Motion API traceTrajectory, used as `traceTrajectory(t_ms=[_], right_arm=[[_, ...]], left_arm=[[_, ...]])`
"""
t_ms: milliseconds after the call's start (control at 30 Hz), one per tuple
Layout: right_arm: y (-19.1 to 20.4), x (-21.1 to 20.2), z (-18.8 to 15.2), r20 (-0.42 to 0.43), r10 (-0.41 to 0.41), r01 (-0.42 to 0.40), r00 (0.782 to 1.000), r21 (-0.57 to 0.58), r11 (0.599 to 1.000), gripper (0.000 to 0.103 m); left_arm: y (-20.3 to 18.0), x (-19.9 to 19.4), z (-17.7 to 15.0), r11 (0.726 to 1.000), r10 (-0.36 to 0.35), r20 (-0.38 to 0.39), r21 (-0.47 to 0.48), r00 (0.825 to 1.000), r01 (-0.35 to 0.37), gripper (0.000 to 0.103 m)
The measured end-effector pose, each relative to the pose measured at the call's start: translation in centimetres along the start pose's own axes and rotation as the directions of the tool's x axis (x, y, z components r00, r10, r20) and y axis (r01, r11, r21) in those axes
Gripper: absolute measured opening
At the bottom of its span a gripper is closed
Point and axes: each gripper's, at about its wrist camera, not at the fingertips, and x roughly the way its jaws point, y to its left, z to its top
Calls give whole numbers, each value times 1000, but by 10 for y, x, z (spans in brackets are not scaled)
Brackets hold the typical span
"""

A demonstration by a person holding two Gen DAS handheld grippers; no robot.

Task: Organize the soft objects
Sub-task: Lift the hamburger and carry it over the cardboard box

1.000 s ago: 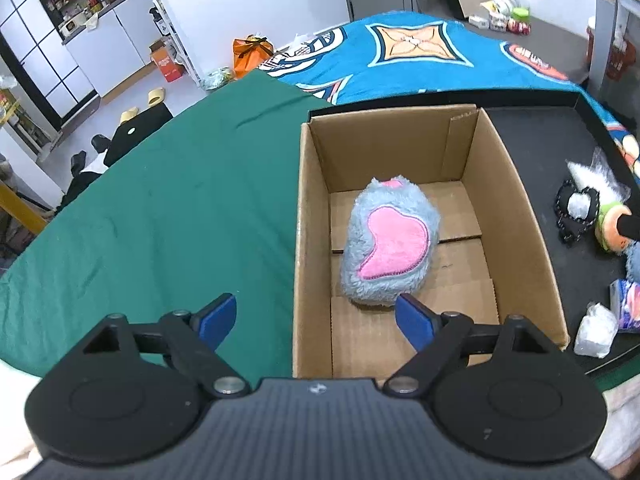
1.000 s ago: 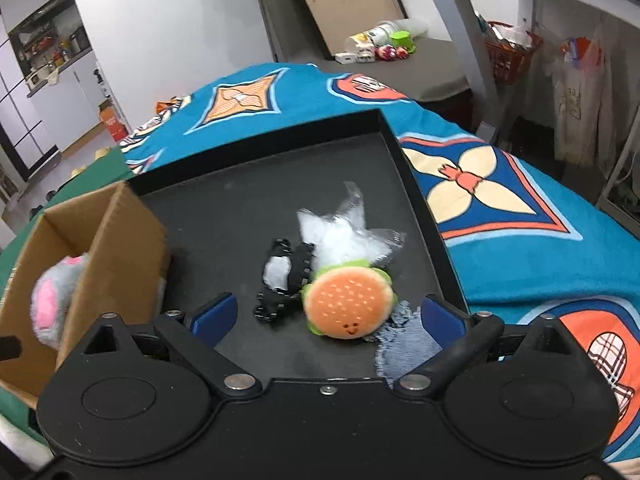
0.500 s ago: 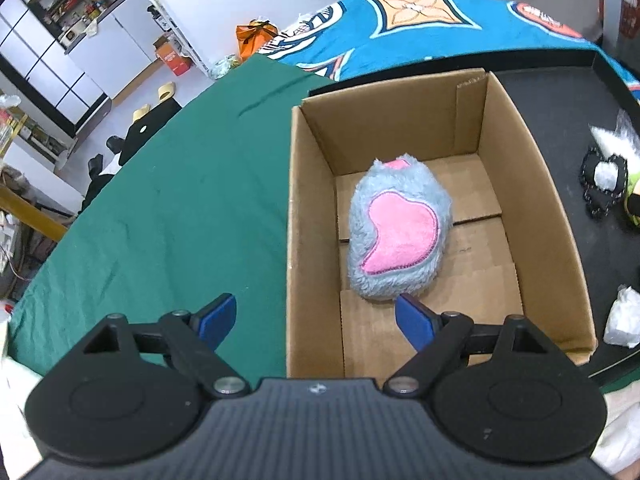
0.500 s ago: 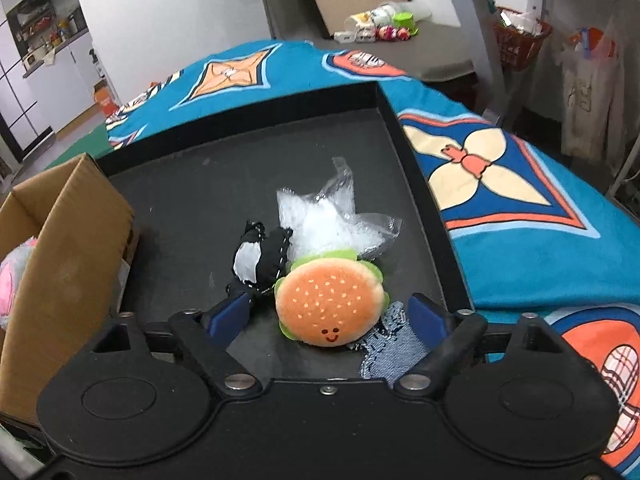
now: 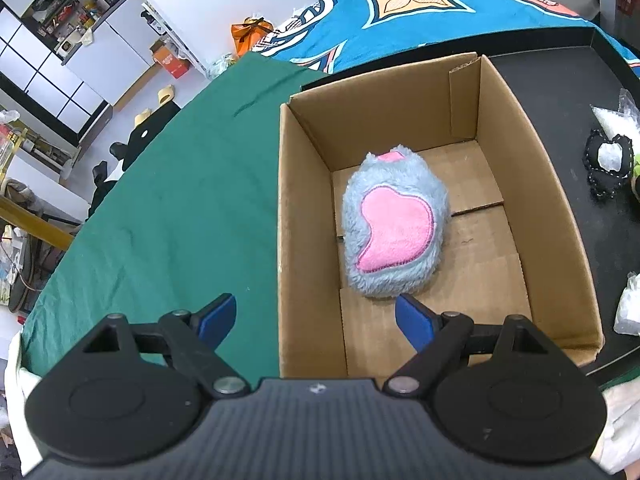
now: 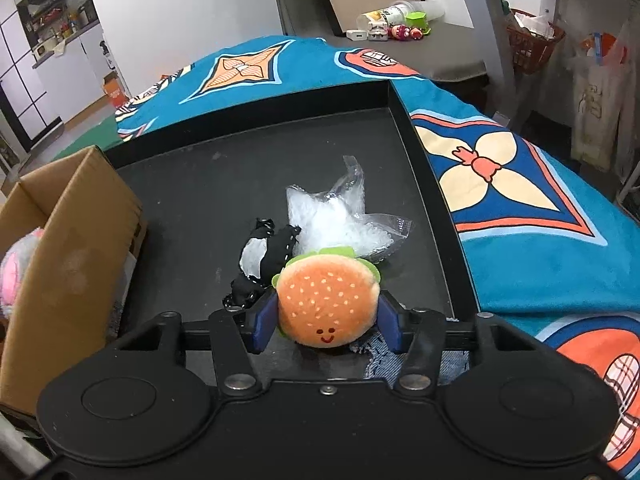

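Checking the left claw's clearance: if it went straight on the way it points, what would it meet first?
Probably the near left wall of the cardboard box, which runs between the open left claw's fingers; depth is unclear.

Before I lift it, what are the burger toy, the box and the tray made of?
Burger toy: plush, short soft pile, stitched smile, bulging a little between the closing pads. Box: corrugated cardboard, raw brown, fluted cut edges and creased flaps. Tray: matte black, rigid raised rim, probably plastic or coated metal.
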Motion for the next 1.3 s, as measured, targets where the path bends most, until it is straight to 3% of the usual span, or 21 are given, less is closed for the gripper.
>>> traceTrajectory(t_ms=[333,1300], right_arm=[[2,-19,3,-11,50,-50,999,6,999,51],[32,-60,17,47,57,-55,997,-50,997,51]], left_arm=[[4,-4,-3,1000,-14,19,-20,1000,14,86],[19,-8,-8,995,-38,50,-90,998,43,86]])
